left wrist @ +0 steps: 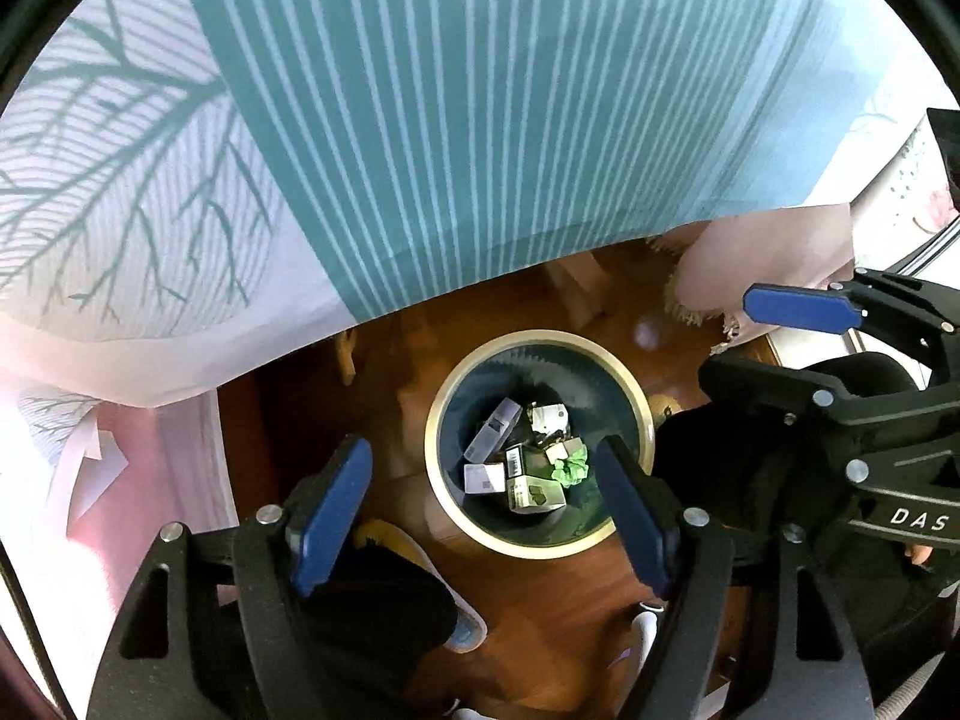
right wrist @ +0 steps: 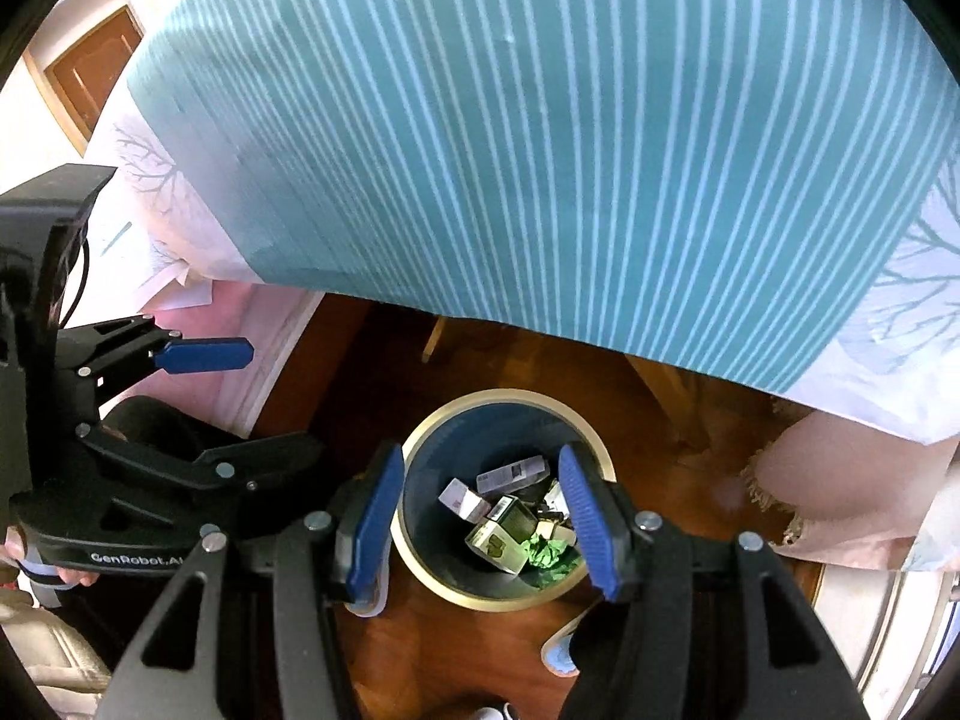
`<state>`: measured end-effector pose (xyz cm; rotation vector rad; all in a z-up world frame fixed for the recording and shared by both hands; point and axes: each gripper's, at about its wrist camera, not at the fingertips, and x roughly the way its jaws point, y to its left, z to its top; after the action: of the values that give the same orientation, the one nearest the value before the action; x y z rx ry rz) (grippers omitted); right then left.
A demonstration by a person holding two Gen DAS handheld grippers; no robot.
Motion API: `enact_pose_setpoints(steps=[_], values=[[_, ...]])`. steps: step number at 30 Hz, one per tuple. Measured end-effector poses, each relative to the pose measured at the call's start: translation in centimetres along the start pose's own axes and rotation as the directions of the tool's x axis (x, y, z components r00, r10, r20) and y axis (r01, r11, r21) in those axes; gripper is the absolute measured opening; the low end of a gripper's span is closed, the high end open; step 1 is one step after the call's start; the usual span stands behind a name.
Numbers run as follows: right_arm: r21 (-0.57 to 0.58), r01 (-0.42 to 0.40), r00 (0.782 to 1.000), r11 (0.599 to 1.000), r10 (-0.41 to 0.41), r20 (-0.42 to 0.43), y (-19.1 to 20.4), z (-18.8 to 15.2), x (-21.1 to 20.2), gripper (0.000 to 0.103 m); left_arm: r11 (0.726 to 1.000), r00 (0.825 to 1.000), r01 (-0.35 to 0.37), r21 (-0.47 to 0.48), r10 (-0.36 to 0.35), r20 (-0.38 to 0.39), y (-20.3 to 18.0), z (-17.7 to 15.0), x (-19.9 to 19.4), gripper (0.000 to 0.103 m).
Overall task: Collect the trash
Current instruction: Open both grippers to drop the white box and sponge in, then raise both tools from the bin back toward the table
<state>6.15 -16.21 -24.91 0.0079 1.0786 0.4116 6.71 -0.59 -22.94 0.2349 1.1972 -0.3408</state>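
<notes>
Trash sits in one round bin (left wrist: 627, 531) on the wood floor (left wrist: 540, 612), directly below both grippers. Left gripper (left wrist: 483, 510): jaws spread wide, nothing between the pads. Right gripper (right wrist: 480, 525): jaws likewise apart, empty. Two shoes (left wrist: 462, 630) show near the bottom edge of each view. Bin contents, counted: roughly six small boxes (left wrist: 534, 492), exact count unclear where they overlap; one crumpled green paper (left wrist: 570, 471). Bin has a cream rim and dark inside. Beyond it, one teal cloth with white stripes (left wrist: 480, 120) hangs over the table edge; one pale fringed fabric (right wrist: 840, 480) lies further right.
</notes>
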Motion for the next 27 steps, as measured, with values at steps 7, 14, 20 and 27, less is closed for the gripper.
enact_pose_setpoints(steps=[7, 14, 20, 27], values=[[-0.014, 0.004, 1.000, 1.000, -0.004, 0.007, 0.6, -0.4, -1.0, 0.054, 1.000, 1.000, 0.020, 0.004, -0.020, 0.003, -0.3, -0.3, -1.4, 0.075], [-0.035, 0.005, 1.000, 0.999, -0.004, 0.022, 1.4, -0.4, -2.8, 0.054, 0.999, 1.000, 0.030, 0.039, -0.030, 0.002, -0.6, -0.3, -3.6, 0.075], [-0.113, 0.011, 0.999, 0.994, -0.006, 0.049, 3.0, 0.7, -6.5, 0.054, 0.990, 1.000, 0.026, 0.140, -0.027, 0.004, -1.3, 0.3, -7.3, 0.075], [-0.214, 0.054, 0.988, 0.975, -0.021, 0.155, 4.5, 4.0, -13.3, 0.054, 0.979, 0.992, -0.012, 0.205, -0.015, 0.129, -0.2, 4.2, -15.3, 0.075]])
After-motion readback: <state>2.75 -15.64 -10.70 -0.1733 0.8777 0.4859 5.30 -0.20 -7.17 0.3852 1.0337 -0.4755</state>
